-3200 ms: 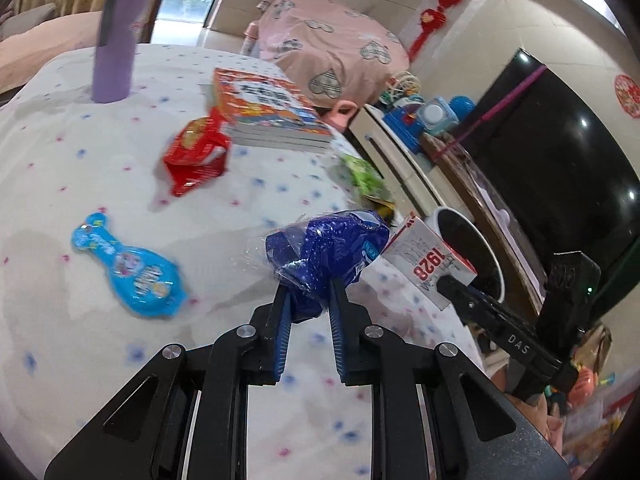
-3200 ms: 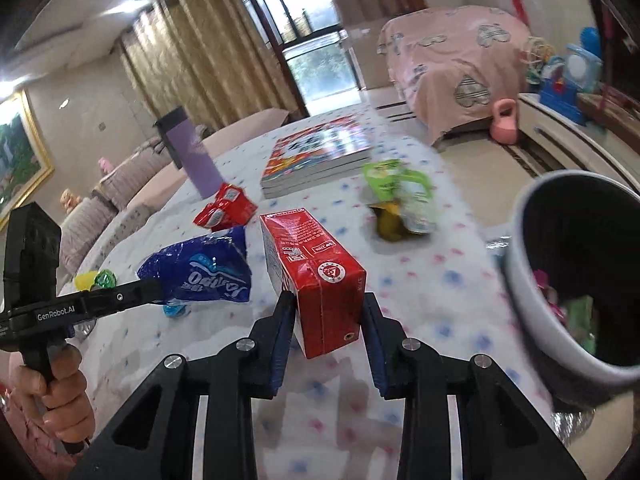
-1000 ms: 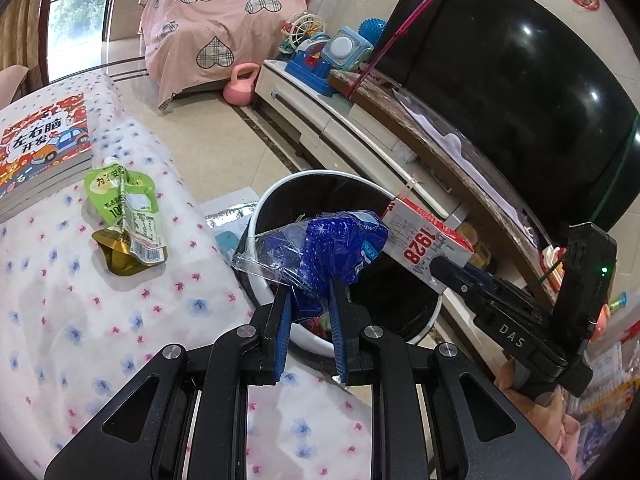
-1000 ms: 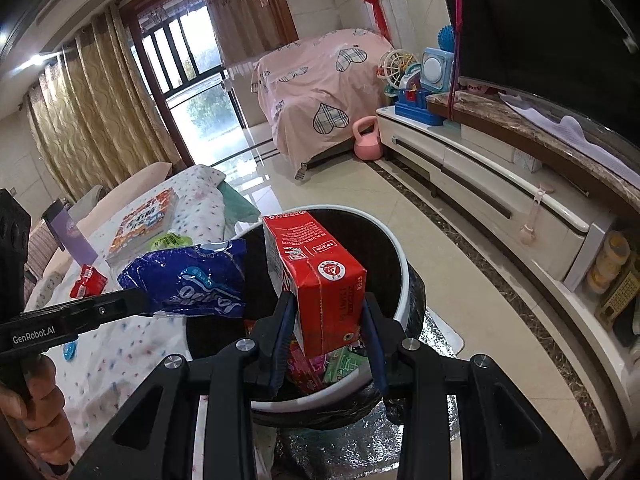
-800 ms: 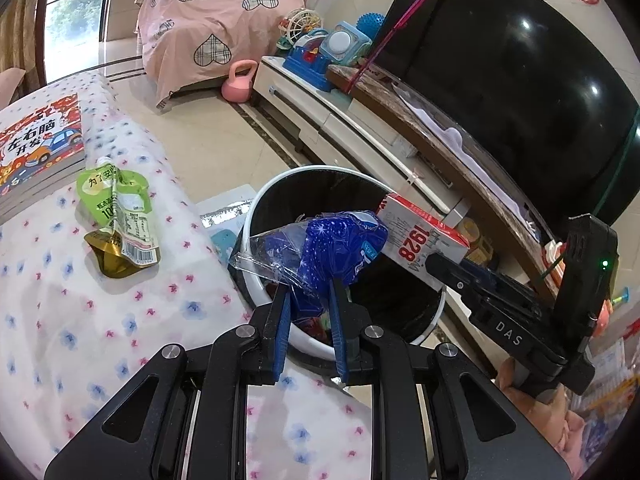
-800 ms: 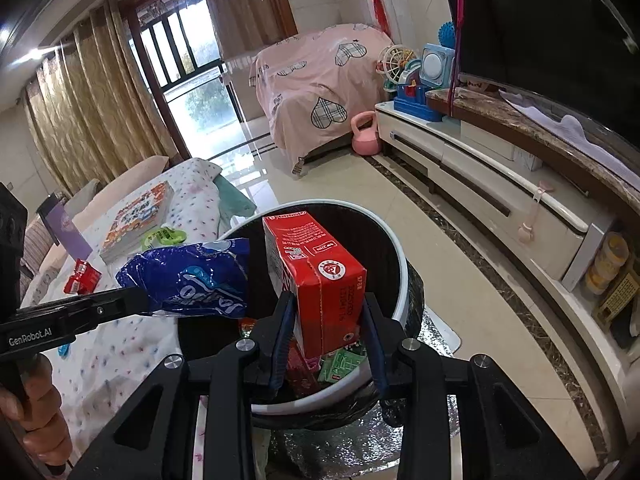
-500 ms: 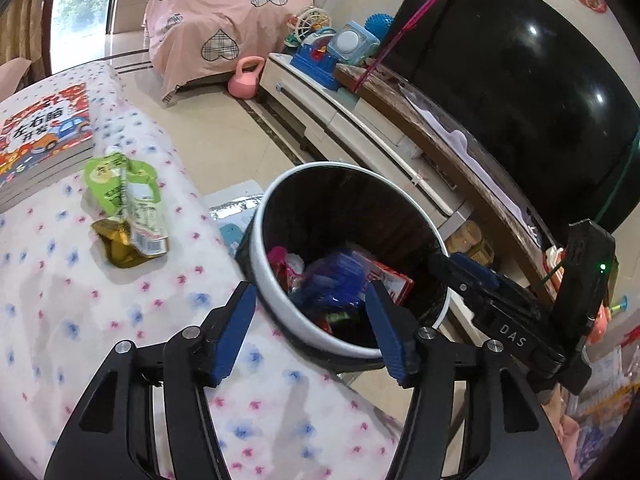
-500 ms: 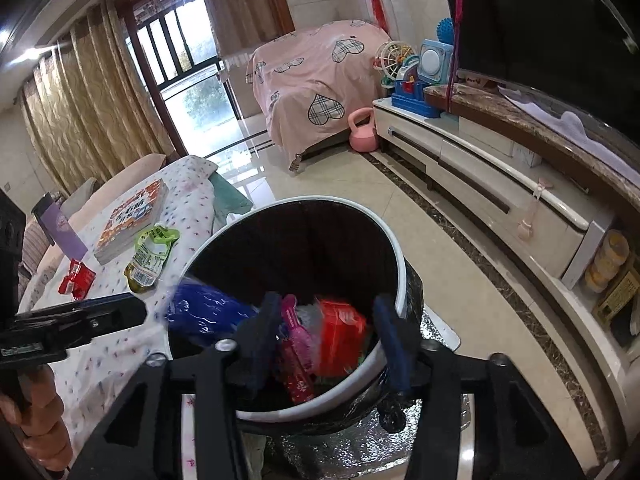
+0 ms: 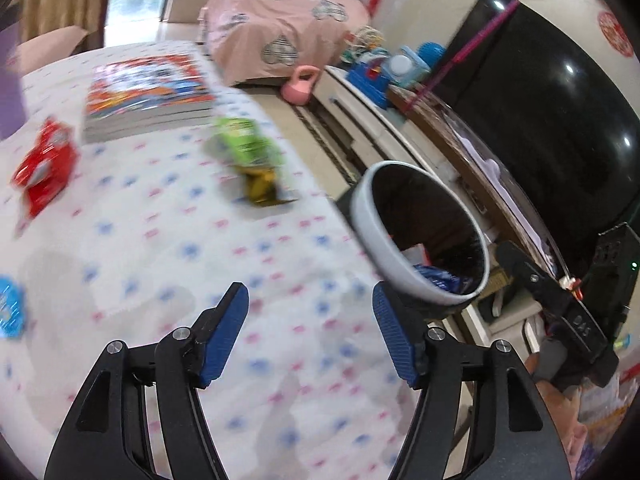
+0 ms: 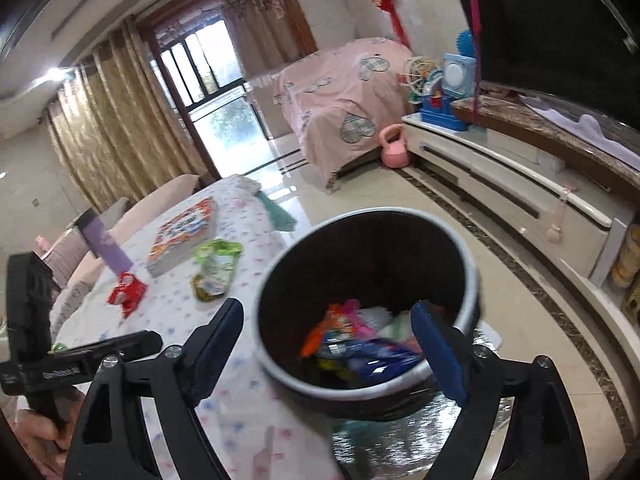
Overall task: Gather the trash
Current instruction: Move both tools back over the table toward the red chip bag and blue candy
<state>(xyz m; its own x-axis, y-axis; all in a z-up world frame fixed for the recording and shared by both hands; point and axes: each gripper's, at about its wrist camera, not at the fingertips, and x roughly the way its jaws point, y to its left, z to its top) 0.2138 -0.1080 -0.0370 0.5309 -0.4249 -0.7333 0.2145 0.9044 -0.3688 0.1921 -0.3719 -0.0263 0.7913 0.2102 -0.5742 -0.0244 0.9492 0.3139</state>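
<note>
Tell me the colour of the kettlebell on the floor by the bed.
The kettlebell is pink; it shows best in the right wrist view.

White flower-print tablecloth [image 9: 168,248]: books [image 9: 144,96] far, green pouch [image 9: 248,148] right, red wrapper [image 9: 44,168] left, blue wrapper [image 9: 10,312] near-left.

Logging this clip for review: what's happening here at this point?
A person with a gripper in each hand is clearing trash off a table into a bin. Both the left gripper and right gripper are opening with nothing between their fingers. The bin holds wrappers; a green pouch and red wrapper lie on the tablecloth.
</note>
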